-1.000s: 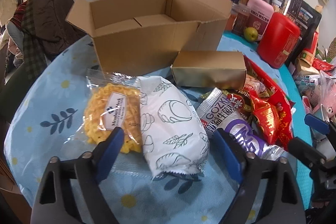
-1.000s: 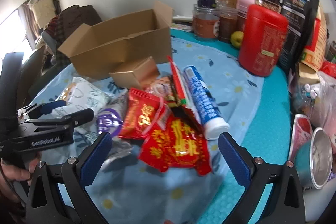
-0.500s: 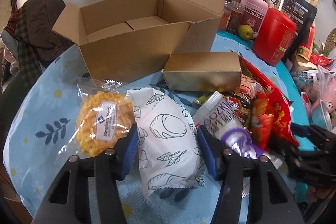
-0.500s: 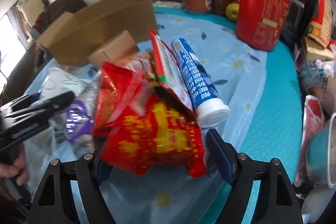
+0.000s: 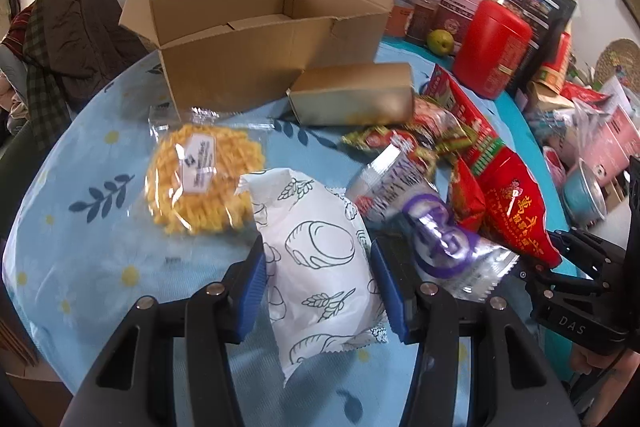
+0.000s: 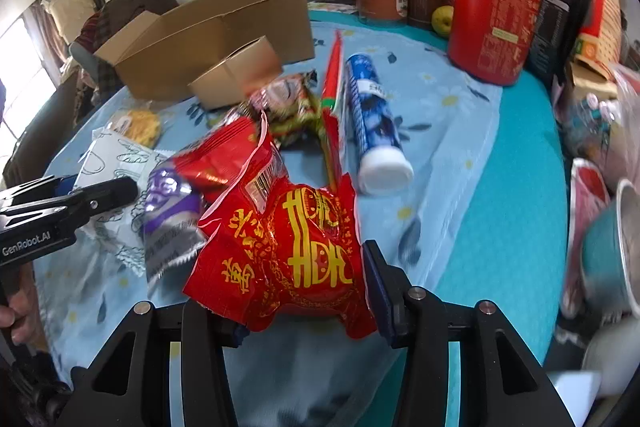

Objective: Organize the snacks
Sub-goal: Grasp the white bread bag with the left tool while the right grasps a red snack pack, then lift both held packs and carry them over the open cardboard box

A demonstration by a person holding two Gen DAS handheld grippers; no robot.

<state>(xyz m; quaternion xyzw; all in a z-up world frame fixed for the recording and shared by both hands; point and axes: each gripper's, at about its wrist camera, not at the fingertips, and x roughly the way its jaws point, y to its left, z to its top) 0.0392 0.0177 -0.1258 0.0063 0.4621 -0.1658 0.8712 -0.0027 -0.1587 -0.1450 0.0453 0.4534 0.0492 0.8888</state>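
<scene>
Right wrist: right hand-held gripper [image 6: 304,291] clamps red "HDH" packet [image 6: 288,251]; left hand-held gripper [image 5: 320,283] clamps white packet [image 5: 320,259]; "GenRobot.AI" legible.

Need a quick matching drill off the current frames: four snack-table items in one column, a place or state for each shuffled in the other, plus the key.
Items
1. white printed packet
2. red snack bag
3. blue tube
4. cardboard box

Places or states
A. lying on the cloth, white cap toward the camera
B. between the left gripper pads
C. open, flaps up, nothing visible inside
D. between the right gripper pads

Pairs: 1-B, 2-D, 3-A, 4-C
</scene>
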